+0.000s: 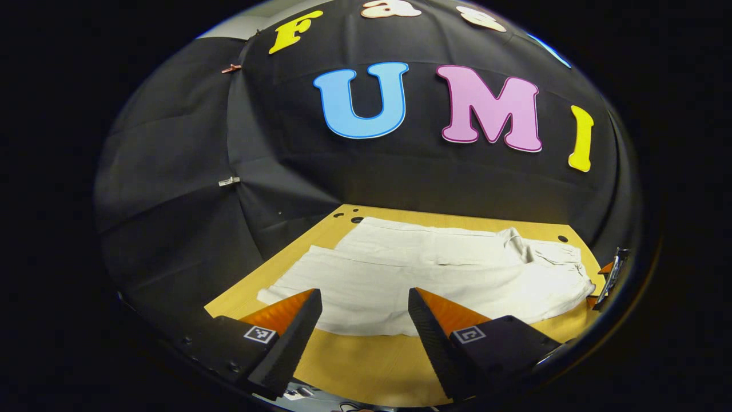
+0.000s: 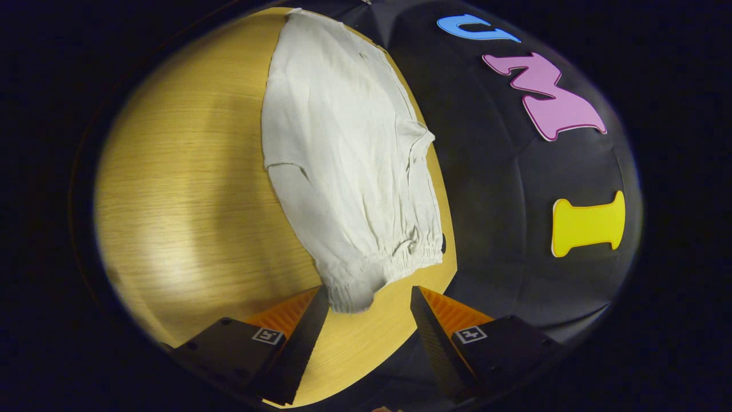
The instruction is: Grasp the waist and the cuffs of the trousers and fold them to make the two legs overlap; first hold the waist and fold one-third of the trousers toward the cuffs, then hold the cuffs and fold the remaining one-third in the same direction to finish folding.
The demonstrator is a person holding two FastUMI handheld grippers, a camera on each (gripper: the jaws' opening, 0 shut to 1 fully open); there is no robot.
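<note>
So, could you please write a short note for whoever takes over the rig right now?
Left hand-held gripper: open, holding nothing, above the near edge of the trousers around mid-leg.
Right hand-held gripper: open, holding nothing, at the elastic waist; the waist corner lies between its fingers, not yet pinched.
Trousers: spread flat on the wooden table, legs side by side, waist toward the right gripper.
Done: nothing folded so far.
Left: grasp waist and cuffs, lay one leg over the other, fold the waist third toward the cuffs, then fold the cuff third over.
</note>
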